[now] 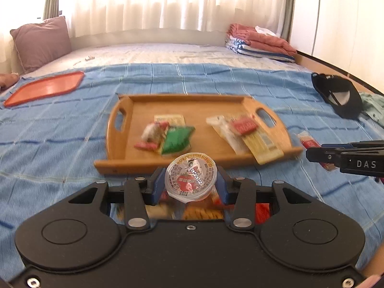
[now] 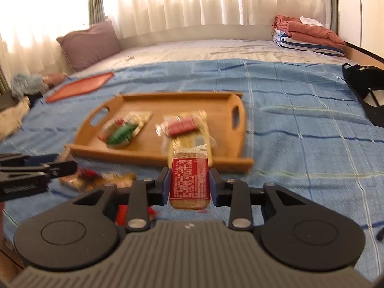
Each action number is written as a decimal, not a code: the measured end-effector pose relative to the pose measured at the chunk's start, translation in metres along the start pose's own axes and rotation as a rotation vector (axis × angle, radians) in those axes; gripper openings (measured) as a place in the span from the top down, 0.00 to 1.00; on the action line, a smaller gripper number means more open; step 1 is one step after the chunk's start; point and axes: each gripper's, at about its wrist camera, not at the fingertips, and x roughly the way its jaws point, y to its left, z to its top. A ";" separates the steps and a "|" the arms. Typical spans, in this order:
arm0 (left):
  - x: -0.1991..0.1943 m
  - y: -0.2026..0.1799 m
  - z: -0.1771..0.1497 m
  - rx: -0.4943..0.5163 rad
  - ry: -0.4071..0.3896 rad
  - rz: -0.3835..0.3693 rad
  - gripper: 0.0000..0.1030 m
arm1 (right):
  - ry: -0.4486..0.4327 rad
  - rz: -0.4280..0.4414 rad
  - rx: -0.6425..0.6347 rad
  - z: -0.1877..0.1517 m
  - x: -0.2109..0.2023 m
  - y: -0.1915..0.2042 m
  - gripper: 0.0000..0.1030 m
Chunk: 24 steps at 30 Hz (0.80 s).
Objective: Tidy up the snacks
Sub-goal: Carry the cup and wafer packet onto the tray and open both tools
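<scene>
A wooden tray (image 1: 211, 104) lies on the blue bedspread and holds several snack packets, among them a green one (image 1: 177, 139) and a red one (image 1: 243, 124). My left gripper (image 1: 190, 180) is shut on a small jelly cup (image 1: 190, 176) with a strawberry lid, just in front of the tray's near rim. My right gripper (image 2: 189, 182) is shut on a red-labelled cracker packet (image 2: 189, 180), held before the tray (image 2: 153, 151). Each gripper shows at the edge of the other's view: the right one (image 1: 312, 154) and the left one (image 2: 69, 165). Loose snacks (image 2: 96, 180) lie on the bedspread under the left gripper.
An orange lid (image 1: 45, 88) lies far left on the bed. A black cap (image 1: 340, 96) lies at the right. Folded towels (image 1: 259, 40) are stacked at the far right, a purple pillow (image 1: 40, 40) at the far left. Another packet (image 1: 308, 139) lies right of the tray.
</scene>
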 end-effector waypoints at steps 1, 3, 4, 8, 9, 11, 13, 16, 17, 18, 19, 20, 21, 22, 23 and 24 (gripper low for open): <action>0.003 0.002 0.006 -0.002 -0.003 0.002 0.59 | -0.004 0.006 0.004 0.005 0.002 0.001 0.64; 0.008 0.005 0.016 -0.004 -0.012 0.011 0.59 | -0.011 0.014 0.008 0.015 0.007 0.005 0.64; 0.011 0.007 0.021 -0.002 -0.016 0.016 0.59 | -0.012 0.017 0.006 0.020 0.010 0.007 0.64; 0.027 0.014 0.040 0.001 -0.014 0.024 0.59 | -0.005 0.044 0.026 0.036 0.027 0.016 0.64; 0.032 0.016 0.044 0.001 -0.011 0.024 0.59 | -0.002 0.052 0.035 0.039 0.032 0.018 0.64; 0.044 0.020 0.051 0.011 -0.001 0.029 0.59 | 0.003 0.073 0.048 0.046 0.043 0.023 0.64; 0.057 0.026 0.057 0.007 0.012 0.035 0.59 | 0.012 0.082 0.057 0.051 0.054 0.029 0.64; 0.075 0.035 0.065 -0.012 0.028 0.039 0.59 | 0.024 0.093 0.052 0.059 0.070 0.037 0.64; 0.080 0.039 0.066 -0.018 0.030 0.040 0.59 | 0.027 0.098 0.046 0.061 0.076 0.040 0.64; 0.086 0.042 0.069 -0.026 0.034 0.043 0.59 | 0.030 0.105 0.042 0.063 0.081 0.042 0.64; 0.092 0.045 0.071 -0.035 0.039 0.047 0.59 | 0.038 0.108 0.040 0.064 0.087 0.045 0.64; 0.099 0.049 0.074 -0.040 0.045 0.050 0.59 | 0.049 0.107 0.038 0.066 0.093 0.047 0.64; 0.105 0.052 0.076 -0.045 0.049 0.055 0.59 | 0.057 0.105 0.037 0.067 0.099 0.049 0.64; 0.110 0.055 0.078 -0.046 0.050 0.058 0.59 | 0.065 0.104 0.033 0.067 0.105 0.051 0.63; 0.116 0.058 0.079 -0.048 0.054 0.061 0.59 | 0.071 0.101 0.027 0.068 0.110 0.053 0.64; 0.121 0.061 0.080 -0.053 0.059 0.064 0.59 | 0.077 0.097 0.020 0.067 0.116 0.056 0.63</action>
